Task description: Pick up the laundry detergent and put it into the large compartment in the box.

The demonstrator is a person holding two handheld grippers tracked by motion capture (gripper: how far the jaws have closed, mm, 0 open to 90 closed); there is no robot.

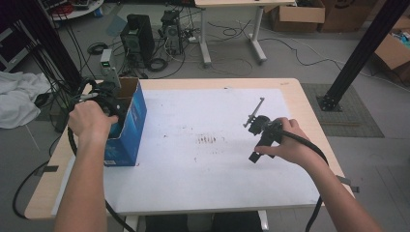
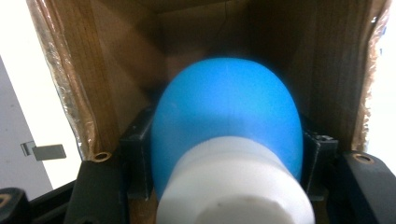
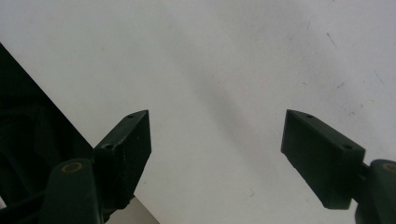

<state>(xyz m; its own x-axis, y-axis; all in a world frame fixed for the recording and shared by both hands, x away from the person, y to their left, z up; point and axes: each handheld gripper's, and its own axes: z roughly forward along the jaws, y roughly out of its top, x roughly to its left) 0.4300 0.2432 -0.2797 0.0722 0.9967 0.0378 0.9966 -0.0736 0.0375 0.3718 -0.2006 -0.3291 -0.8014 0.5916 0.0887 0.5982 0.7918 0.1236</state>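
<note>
We take the blue box [image 1: 126,126] as our landmark: it stands at the left edge of the white table [image 1: 208,183], open top up, its brown walls close on every side of the left gripper [image 1: 104,104], which reaches down into it and has little room to shift. In the left gripper view its jaws are clamped on a blue bulb [image 2: 226,116], pads pressing both flanks. The bulb sits inside the box, its long axis running along the jaws, white base [image 2: 233,186] toward the camera and rounded end pointing deeper in. Well to the right of the box, over bare table, our right gripper [image 1: 255,113] has free room all round; its jaws stand wide apart with nothing between them.
</note>
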